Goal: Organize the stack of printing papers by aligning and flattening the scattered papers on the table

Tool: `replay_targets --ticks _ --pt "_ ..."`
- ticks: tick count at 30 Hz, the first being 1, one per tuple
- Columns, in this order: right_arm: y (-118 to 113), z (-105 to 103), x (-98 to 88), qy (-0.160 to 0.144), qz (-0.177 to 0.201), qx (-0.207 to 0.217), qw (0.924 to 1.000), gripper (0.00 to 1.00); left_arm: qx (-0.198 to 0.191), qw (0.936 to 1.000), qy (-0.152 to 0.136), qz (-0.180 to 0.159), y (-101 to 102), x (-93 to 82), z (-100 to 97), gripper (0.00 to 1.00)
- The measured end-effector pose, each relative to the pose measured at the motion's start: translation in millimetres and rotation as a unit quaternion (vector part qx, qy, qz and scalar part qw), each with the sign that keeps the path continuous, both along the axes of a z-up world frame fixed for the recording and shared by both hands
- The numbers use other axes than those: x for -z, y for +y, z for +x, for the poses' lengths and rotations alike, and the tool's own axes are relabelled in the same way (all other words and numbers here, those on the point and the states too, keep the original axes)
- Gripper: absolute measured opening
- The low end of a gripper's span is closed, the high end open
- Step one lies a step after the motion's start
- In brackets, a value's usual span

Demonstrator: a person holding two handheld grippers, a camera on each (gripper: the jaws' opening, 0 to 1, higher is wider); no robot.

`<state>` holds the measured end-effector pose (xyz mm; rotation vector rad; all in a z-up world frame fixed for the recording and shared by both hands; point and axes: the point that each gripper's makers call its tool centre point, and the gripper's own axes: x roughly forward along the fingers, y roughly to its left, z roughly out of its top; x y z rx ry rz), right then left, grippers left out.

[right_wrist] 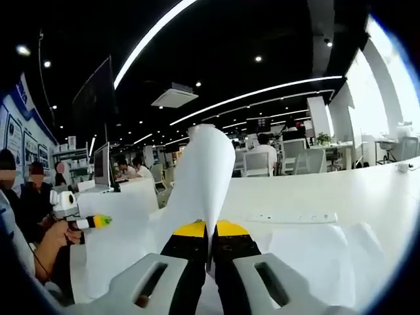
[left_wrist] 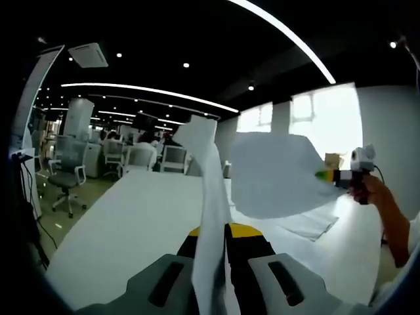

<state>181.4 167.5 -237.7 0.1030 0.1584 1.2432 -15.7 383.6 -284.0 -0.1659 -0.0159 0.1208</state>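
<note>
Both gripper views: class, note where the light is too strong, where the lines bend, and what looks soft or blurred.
Left gripper view: the window is blown out white; the ceiling light strips bow with fisheye distortion; the held paper near the lens looks soft. Right gripper view: the bright window glares at the edge; the ceiling strip curves; the paper edge is blurred close up.

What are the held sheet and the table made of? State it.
Sheet: thin white matte paper, judging by how it curls and bends between the left hand-held gripper's jaws. Table: smooth white top, probably laminate; faint sheen, material uncertain.
</note>
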Motion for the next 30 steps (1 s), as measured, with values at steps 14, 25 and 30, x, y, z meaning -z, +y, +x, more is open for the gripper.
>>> replay_targets --ticks 14,25,30 --pt "1.8 -4.8 -3.3 0.001 0.009 -0.007 0.9999 0.00 0.002 0.9997 -0.009 -0.023 3.5 0.7 -0.3 0.06" --pt "7.3 -15.1 -5.5 0.012 0.030 -0.020 0.9993 0.00 0.010 0.9979 -0.026 -0.059 2.4 1.1 2.1 0.06" --pt "10.2 -20.8 -2.1 0.021 0.038 -0.025 0.9987 0.00 0.011 0.9970 -0.028 -0.071 2.8 2.9 2.4 0.06"
